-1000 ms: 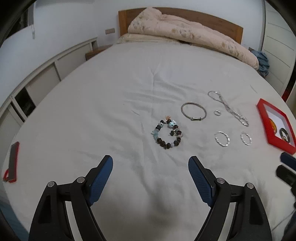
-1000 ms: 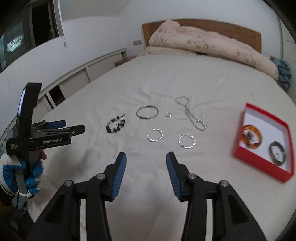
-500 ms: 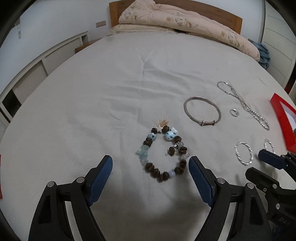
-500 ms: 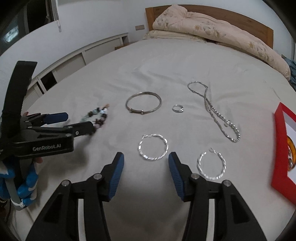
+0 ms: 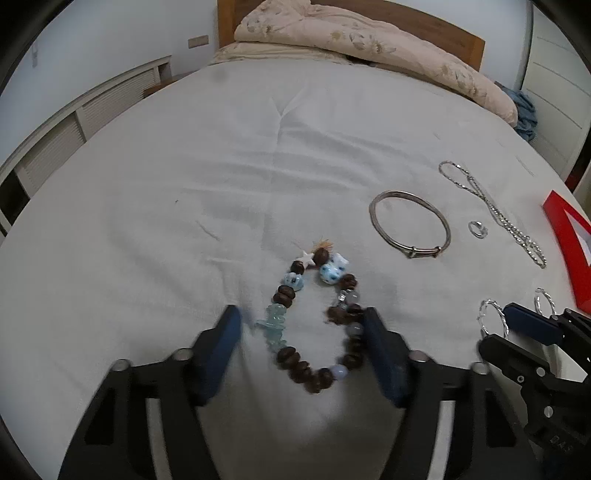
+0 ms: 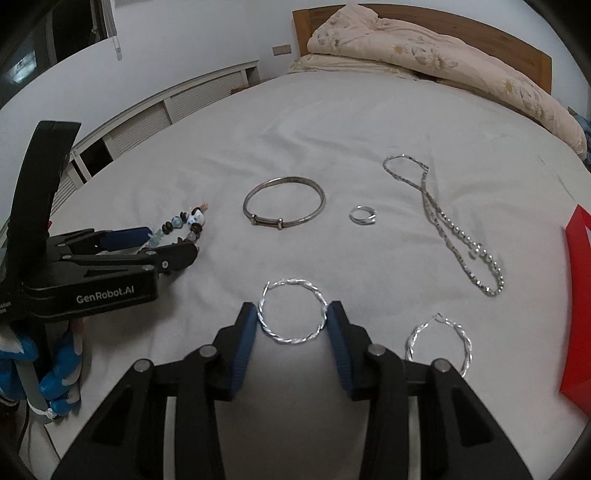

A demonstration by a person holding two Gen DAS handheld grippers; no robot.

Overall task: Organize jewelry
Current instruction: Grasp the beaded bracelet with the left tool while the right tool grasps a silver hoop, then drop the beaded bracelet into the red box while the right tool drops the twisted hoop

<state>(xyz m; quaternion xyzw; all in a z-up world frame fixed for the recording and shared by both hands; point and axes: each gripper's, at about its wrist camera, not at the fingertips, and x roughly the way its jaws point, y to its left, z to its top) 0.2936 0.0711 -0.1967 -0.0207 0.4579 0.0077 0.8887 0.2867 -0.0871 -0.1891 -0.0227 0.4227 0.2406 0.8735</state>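
A beaded bracelet [image 5: 314,317] of brown and blue beads lies on the white bed sheet [image 5: 221,166]. My left gripper [image 5: 301,328] is open, its blue pads on either side of the bracelet's near half. In the right wrist view a twisted silver hoop [image 6: 291,312] lies between the pads of my right gripper [image 6: 291,321], which is open around it. A second hoop [image 6: 439,345] lies to its right. A silver bangle [image 6: 284,205], a small ring [image 6: 362,215] and a chain necklace [image 6: 447,229] lie farther back.
A red box [image 6: 576,314] sits at the right edge of the bed. A rolled quilt [image 5: 369,40] and wooden headboard [image 5: 443,29] are at the far end. Low white cabinets [image 6: 184,103] run along the left wall.
Both grippers have moved forward and down towards the sheet. The left now straddles the beaded bracelet with narrower jaws. The right now straddles the twisted hoop.
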